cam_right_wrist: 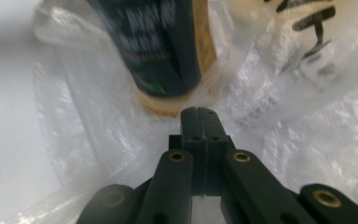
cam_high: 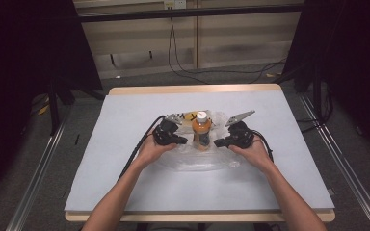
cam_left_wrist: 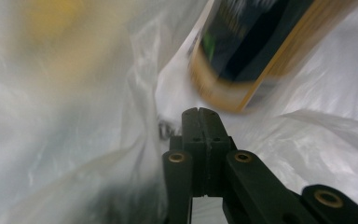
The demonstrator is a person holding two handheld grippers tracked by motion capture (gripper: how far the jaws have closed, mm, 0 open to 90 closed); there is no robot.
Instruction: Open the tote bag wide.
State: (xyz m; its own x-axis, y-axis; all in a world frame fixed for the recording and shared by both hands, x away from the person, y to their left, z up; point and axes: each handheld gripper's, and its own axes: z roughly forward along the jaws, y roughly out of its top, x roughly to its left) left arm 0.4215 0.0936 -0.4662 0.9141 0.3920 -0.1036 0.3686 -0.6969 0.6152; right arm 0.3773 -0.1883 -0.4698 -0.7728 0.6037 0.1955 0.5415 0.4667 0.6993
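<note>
Here we are over the pale grey surface, and right in the middle stands an orange drink bottle with a white cap and dark label, upright on a crumpled clear plastic bag. Left hand-held gripper on one side, right hand-held gripper on the other, both tips low, near the bottle's base. My read: each is gathering a side of the bag around the bottle, to open it up or draw it up.

In the left gripper view, the jaws are pressed together, and a fold of the plastic bag bunches right against the tip; it looks pinched, though the film between the jaws itself is hidden. The bottle leans across the frame only because the camera is tilted.

In the right gripper view, jaws pressed together too, tip just beside the bottle's orange foot, film all round; whether it has plastic, I cannot tell.

The high view gives the symmetry and something yellow behind the bottle; the gripper views give the closed jaws and black printing on the bag.
</note>
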